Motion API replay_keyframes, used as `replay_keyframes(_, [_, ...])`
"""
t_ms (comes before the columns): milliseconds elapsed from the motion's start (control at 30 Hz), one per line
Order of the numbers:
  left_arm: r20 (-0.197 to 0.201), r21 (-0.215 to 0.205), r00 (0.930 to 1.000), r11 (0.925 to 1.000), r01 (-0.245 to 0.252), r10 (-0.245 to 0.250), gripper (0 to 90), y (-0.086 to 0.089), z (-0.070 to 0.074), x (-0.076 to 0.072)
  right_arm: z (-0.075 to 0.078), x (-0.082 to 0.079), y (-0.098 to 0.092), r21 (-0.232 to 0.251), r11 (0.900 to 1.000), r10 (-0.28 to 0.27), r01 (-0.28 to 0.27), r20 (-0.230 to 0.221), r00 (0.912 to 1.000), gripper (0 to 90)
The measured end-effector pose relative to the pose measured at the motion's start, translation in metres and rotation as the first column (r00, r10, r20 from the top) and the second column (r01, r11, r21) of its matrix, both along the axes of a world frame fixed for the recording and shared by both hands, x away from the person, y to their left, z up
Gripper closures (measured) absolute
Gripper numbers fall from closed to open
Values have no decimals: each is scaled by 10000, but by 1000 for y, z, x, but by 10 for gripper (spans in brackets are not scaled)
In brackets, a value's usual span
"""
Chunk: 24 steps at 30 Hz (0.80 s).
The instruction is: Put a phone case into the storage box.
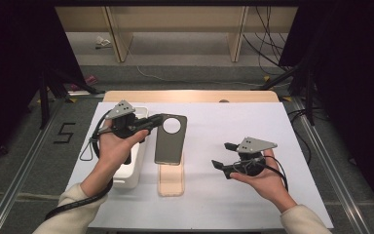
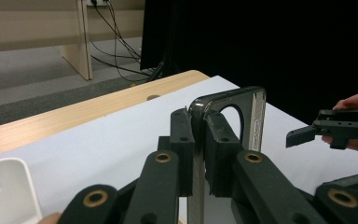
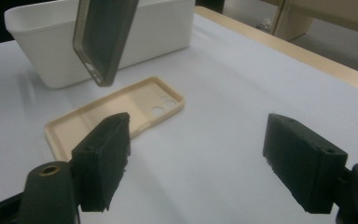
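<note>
From the high view, your left gripper (image 1: 152,122) pinches the dark phone case (image 1: 171,139) by its upper left edge, holding it above the beige case (image 1: 170,180), which lies flat just right of the white bin (image 1: 135,168); your right gripper (image 1: 223,155) hangs spread and empty, well right of the beige case. In the left gripper view, the jaws clamp the dark phone case's (image 2: 242,112) rim: keep that pinch firm. In the right gripper view, wide jaws face the beige case (image 3: 116,112). Count: two cases, one bin.
</note>
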<state>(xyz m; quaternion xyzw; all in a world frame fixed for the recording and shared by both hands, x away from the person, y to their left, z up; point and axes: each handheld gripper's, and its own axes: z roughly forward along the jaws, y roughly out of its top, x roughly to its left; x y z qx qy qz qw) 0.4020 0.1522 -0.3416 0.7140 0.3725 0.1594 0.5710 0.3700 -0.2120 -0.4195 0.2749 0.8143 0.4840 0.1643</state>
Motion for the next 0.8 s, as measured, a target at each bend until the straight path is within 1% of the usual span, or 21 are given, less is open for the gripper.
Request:
replay_keyframes(33, [10, -7, 10000, 10000, -7, 7, 826, 1, 1, 0, -1, 0, -4, 74, 9999, -107, 108, -34, 9999, 237])
replay_keyframes(100, [41, -17, 10000, 10000, -17, 17, 826, 4, 2, 0, -1, 0, -5, 100, 9998, -148, 149, -79, 9999, 234])
replay_keyframes(200, [113, -59, 9999, 10000, -37, 38, 826, 8, 5, 0, -1, -1, -8, 62, 9997, -238, 239, -49, 9997, 234])
replay_keyframes(367, [259, 22, 9996, 9999, -127, 126, 826, 16, 8, 1, -1, -4, -12, 74, 9994, -335, 335, 3, 9994, 228])
replay_keyframes(433, [266, -5, 9995, 9998, -184, 184, 826, 20, 10, 2, -1, -4, -13, 74, 9993, -357, 358, -21, 9994, 227])
replay_keyframes(567, [475, -18, 9987, 9999, -168, 168, 826, 30, 13, 4, -2, -4, -17, 32, 9987, -512, 512, -34, 9987, 219])
replay_keyframes(633, [460, -65, 9987, 9998, -203, 206, 826, 35, 14, 6, -3, -4, -18, -31, 9985, -541, 541, -31, 9985, 220])
replay_keyframes(800, [591, -117, 9976, 9994, -340, 346, 826, 47, 19, 8, -3, -5, -19, -21, 9986, -532, 532, -59, 9986, 219])
